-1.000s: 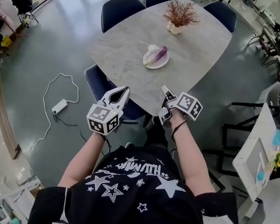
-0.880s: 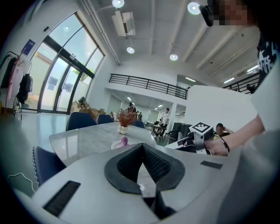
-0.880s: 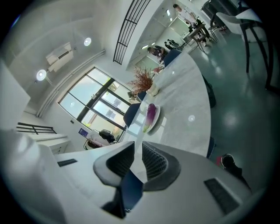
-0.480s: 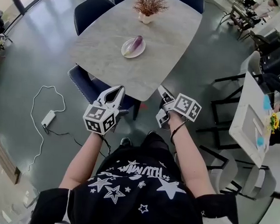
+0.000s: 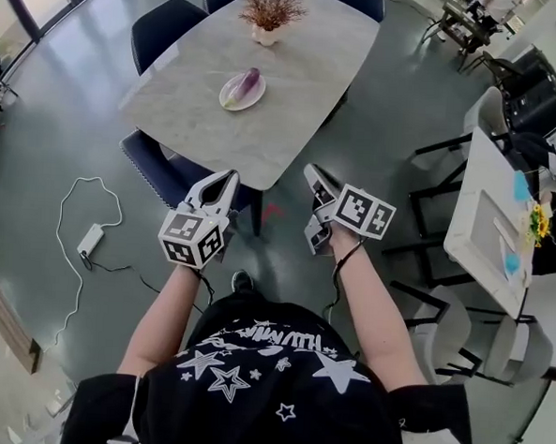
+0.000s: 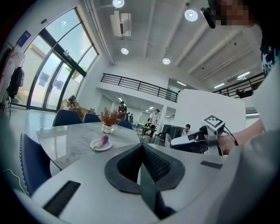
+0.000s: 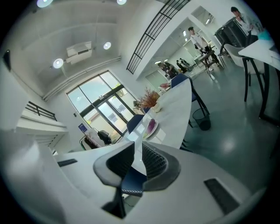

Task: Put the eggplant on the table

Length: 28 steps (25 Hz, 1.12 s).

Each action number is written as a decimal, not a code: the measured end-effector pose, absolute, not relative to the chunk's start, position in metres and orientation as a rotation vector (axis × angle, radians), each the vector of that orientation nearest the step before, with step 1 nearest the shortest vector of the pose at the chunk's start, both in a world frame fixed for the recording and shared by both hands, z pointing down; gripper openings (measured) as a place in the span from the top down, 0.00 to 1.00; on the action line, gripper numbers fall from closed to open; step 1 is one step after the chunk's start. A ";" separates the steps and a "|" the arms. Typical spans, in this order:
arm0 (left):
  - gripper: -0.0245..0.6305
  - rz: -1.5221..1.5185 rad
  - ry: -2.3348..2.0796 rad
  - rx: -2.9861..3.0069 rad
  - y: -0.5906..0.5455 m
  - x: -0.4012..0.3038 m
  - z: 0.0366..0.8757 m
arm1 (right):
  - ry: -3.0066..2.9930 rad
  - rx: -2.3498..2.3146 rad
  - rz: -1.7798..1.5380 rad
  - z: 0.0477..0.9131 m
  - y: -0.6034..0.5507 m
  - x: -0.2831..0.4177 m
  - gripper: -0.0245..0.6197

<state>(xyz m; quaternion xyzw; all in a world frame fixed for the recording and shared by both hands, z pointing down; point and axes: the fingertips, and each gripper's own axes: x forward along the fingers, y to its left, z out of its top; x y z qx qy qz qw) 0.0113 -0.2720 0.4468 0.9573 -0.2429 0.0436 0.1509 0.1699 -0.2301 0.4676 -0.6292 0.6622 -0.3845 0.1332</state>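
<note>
- Since a second ago the pale marble-topped table [image 5: 302, 54] has slid up and to the left in the head view. Both tools, which then overlapped its near edge, now hang over the grey floor, apart from its near corner.
- Head view: the purple-and-white eggplant [image 5: 250, 80] lies on a small white plate [image 5: 231, 100] near the middle of the table, toward its left edge. A white vase of dried twigs [image 5: 264, 34] stands at the far end. The left gripper [image 5: 226, 178] and the right gripper [image 5: 311, 171] are well apart from the plate, with a dark blue chair [image 5: 160, 160] below the near left edge.
- Left gripper view: the left gripper [image 6: 141, 147] has its jaws closed tip to tip on nothing, and the eggplant [image 6: 104, 140] is far off.
- Right gripper view: the right gripper [image 7: 138, 146] has its jaws a thin slit apart and empty, and the eggplant [image 7: 152, 126] is distant.
- Risk, as I judge it: jaws this narrow would shove the rounded eggplant off the plate, or drag the plate along, unless they are opened before contact. The chair may also crowd the approach.
</note>
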 end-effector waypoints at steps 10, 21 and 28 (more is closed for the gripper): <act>0.95 0.148 -0.709 2.788 -0.178 0.039 0.434 | 2.098 -1.860 -0.990 0.455 -0.138 0.173 0.87; 0.95 0.183 -0.756 2.790 -0.071 0.035 0.433 | 2.233 -1.863 -0.917 0.449 -0.039 0.156 0.87; 0.95 0.195 -0.746 2.798 -0.016 0.038 0.431 | 2.257 -1.898 -0.903 0.449 0.018 0.155 0.87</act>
